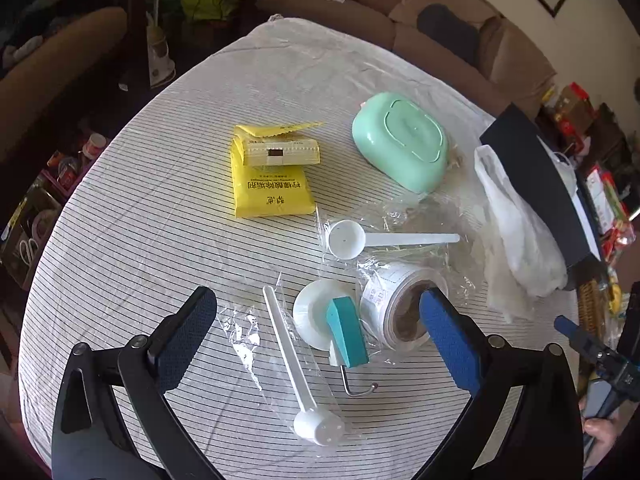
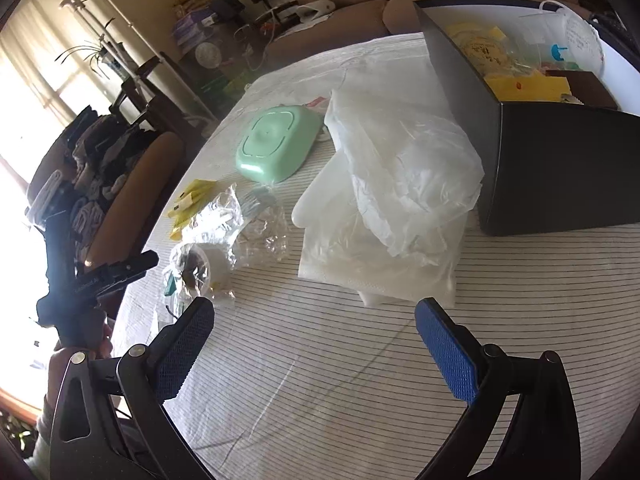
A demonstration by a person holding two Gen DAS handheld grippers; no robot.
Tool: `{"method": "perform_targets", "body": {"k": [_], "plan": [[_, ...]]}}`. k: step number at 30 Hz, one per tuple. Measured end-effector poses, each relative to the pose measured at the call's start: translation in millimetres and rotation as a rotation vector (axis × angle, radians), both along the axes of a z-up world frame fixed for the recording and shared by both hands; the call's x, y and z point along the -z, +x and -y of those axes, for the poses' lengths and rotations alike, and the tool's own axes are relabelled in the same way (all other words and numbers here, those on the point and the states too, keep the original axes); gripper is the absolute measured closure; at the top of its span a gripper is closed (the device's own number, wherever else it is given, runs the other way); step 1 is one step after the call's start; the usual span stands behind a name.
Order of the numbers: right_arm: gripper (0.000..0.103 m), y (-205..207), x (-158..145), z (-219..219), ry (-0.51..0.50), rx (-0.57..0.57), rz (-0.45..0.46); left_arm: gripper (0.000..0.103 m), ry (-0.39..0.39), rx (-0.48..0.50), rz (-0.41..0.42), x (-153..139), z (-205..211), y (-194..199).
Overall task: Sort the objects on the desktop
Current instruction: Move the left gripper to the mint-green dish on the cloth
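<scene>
Left tool (image 1: 318,330) and right tool (image 2: 314,342): we hold both wide open, empty, above the table (image 1: 160,240).

Left wrist cam looks steeply down from the desk's (image 1: 120,200) near edge, close over the clutter. Right wrist cam sits lower, facing across toward the box (image 2: 560,168). Both catch the green dish (image 1: 400,142) (image 2: 272,142).
</scene>
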State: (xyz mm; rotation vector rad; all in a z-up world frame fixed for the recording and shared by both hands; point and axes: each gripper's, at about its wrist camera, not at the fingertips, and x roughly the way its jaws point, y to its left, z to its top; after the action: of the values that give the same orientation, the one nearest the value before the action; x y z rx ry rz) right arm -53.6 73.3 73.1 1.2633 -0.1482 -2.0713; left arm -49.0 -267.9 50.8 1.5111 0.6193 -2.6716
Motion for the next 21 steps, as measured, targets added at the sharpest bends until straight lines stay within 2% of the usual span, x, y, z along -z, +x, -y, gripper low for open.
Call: {"method": "perform_targets", "body": {"k": [5, 10, 17, 19, 21], "plan": [[0.0, 9, -3, 8, 0.029, -0.045, -0.038, 0.002, 0.028, 0.044, -0.043, -13, -7, -29], [0.0, 19, -11, 7, 0.061, -0.089, -0.102, 0.001, -0.028, 0.093, -0.043, -20, -18, -94], [0.0, 19, -8, -4, 0.077, -0.132, -0.083, 0.001, -0.166, 0.196, 0.093, 18, -26, -191], [0.0, 16, -6, -7, 0.075, -0.137, -0.071, 0.001, -0.167, 0.206, 0.12, 29, -26, -206], [0.0, 12, -5, -9, 0.066, -0.143, -0.053, 0.0, -0.08, 0.224, 0.124, 38, -20, -216]]}}
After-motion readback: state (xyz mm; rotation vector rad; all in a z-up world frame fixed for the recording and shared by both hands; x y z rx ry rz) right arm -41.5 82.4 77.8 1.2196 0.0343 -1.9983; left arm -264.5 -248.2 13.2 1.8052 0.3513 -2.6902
